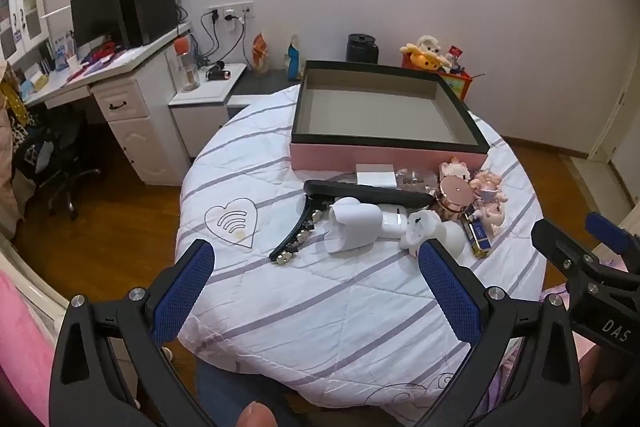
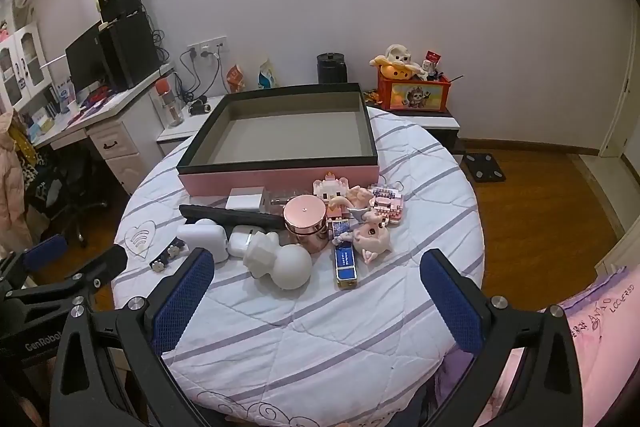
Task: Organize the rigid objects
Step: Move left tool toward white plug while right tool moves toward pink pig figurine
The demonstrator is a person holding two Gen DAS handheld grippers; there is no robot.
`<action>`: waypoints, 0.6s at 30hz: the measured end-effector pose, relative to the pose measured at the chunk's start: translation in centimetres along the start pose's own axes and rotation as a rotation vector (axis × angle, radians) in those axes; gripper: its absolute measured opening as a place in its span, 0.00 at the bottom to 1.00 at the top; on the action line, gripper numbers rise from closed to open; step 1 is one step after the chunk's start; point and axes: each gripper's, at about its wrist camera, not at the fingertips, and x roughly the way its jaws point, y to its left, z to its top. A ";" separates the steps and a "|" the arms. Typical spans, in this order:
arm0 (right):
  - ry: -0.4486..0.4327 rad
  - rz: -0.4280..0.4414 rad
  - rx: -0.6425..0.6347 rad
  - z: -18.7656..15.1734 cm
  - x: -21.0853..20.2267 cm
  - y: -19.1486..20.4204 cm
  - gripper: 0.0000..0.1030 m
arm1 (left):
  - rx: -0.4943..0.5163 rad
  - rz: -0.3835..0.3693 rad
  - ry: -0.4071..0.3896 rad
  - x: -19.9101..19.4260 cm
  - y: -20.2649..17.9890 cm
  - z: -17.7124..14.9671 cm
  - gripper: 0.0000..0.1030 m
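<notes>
Your left gripper (image 1: 316, 263) hangs with fingers spread and empty, short of the hairband (image 1: 298, 233), whose long axis runs diagonally away. Your right gripper (image 2: 316, 273), fingers spread too, sits nearer the white lamp (image 2: 280, 261). The box (image 2: 280, 175) waits behind on the desk (image 2: 320, 327).

the left gripper (image 1: 316, 269) and right gripper (image 2: 316, 277) had black frames, blue textured pads (image 2: 182, 301), silver screws and white lettering.
</notes>
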 end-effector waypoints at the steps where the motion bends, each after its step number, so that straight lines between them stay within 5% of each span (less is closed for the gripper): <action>1: 0.001 -0.001 -0.003 0.0 0.0 0.1 1.00 | 0.000 0.000 0.000 0.0 0.0 0.0 1.00; 18: 0.008 -0.006 -0.008 0.1 0.1 0.2 1.00 | -0.011 0.006 -0.001 0.4 0.6 -0.2 1.00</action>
